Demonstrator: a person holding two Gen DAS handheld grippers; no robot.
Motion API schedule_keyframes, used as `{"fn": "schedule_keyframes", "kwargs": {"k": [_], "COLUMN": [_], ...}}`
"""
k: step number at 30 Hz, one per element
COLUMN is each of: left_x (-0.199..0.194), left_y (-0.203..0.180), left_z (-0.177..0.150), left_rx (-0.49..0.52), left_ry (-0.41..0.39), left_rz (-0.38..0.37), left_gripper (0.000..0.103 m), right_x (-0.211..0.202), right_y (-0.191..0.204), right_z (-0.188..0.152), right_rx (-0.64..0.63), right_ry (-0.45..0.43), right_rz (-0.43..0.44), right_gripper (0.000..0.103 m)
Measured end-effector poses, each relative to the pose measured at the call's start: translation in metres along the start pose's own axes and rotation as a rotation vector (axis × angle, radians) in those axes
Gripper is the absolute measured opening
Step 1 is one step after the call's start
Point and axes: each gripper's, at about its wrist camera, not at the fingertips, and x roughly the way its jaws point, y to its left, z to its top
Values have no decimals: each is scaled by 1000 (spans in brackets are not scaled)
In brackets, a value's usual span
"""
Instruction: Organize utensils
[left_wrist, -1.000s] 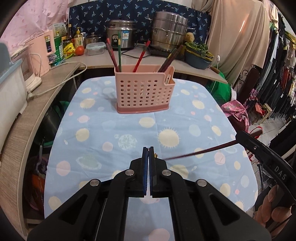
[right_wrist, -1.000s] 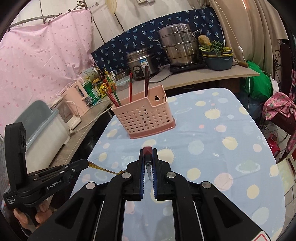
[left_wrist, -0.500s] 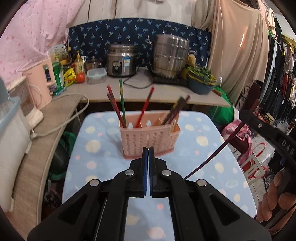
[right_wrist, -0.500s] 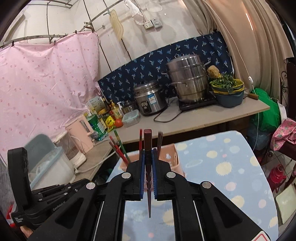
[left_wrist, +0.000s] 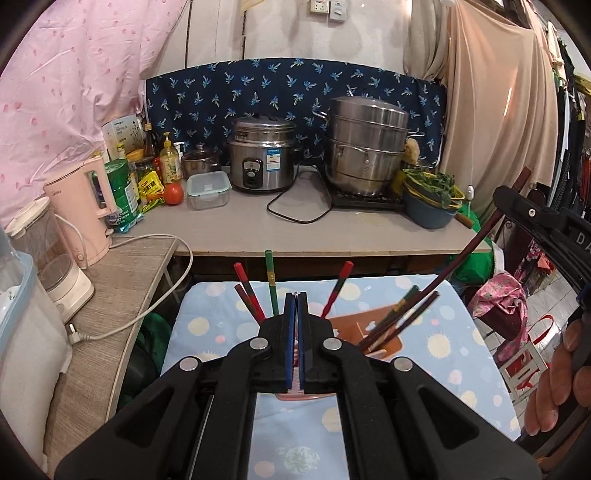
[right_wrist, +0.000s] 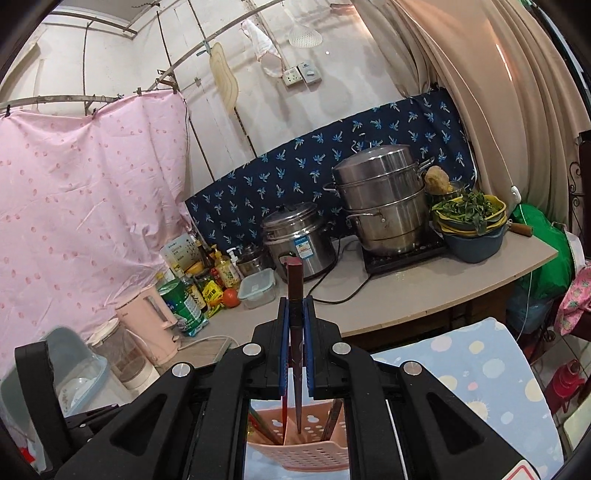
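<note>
My right gripper is shut on a dark brown chopstick held nearly upright, its tip down over the pink perforated utensil basket. The same chopstick slants from the right gripper toward the basket in the left wrist view. Red, green and brown chopsticks stand in the basket. My left gripper is shut and empty, just in front of the basket.
The basket stands on a table with a blue spotted cloth. Behind is a counter with a rice cooker, a steel steamer pot, a bowl of greens, bottles and a pink kettle.
Both grippers rose and moved toward the basket. The right gripper swung the chopstick from lying low over the table to nearly upright with its tip over the basket.
</note>
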Motion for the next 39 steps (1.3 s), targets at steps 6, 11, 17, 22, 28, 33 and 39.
{"fn": "schedule_keyframes", "kwargs": {"k": [6,11,17,22,28,33,39], "left_x": [31,49,60,61,59,51,28], "left_y": [3,3,3,2,1,-1,-6], "left_z": [-6,-15,-20,-22,-24,-26,-37], "left_rx": [1,3,-2,-6,-11,-9,1], "left_ry": [44,80,95,89,91,77,50], "left_rz": [12,21,35,42,53,67,89], "left_gripper": [1,1,1,2,13,28,39], "right_x": [36,54,61,59,51,34,5], "right_y": [-10,-15,-16,-16,-14,-11,-9], "right_z": [-24,-42,-50,-50,-50,-52,-68], "right_rx": [-14,-21,-34,-37,-50,-68,-102], "right_ry": [87,142,178,176,167,168,195], "right_rz": [-26,-39,-45,-49,-54,-57,-67], "right_gripper": [7,7,7,13,15,24,34]}}
